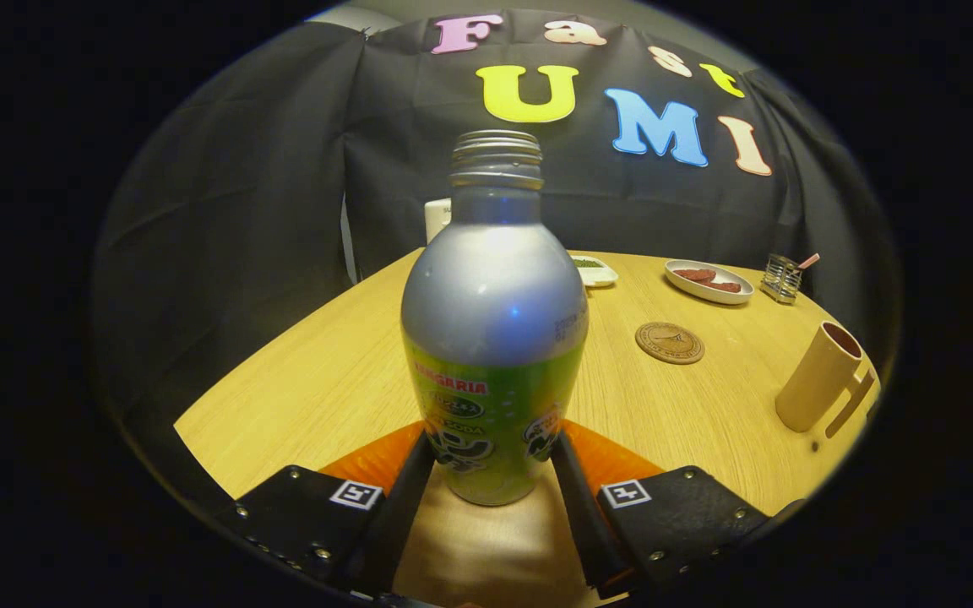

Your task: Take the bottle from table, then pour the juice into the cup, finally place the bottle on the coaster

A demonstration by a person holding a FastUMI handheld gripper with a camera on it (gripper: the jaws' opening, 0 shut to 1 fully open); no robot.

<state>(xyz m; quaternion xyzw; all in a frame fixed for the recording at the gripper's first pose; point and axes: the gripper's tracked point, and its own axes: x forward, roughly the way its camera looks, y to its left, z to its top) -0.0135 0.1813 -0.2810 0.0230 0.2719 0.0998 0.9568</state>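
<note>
An uncapped metal bottle, silver on top with a green label below, stands upright between my fingers. My gripper is shut on its lower body, one finger pressed against each side. Whether its base rests on the wooden table I cannot tell. A round brown coaster lies on the table beyond the fingers, to the right of the bottle. Further right, near the table's edge, a tan cup with a handle stands open-topped.
At the back of the table are a small white dish with something green, a white plate with reddish-brown pieces, and a wire holder. A white object peeks from behind the bottle's left shoulder.
</note>
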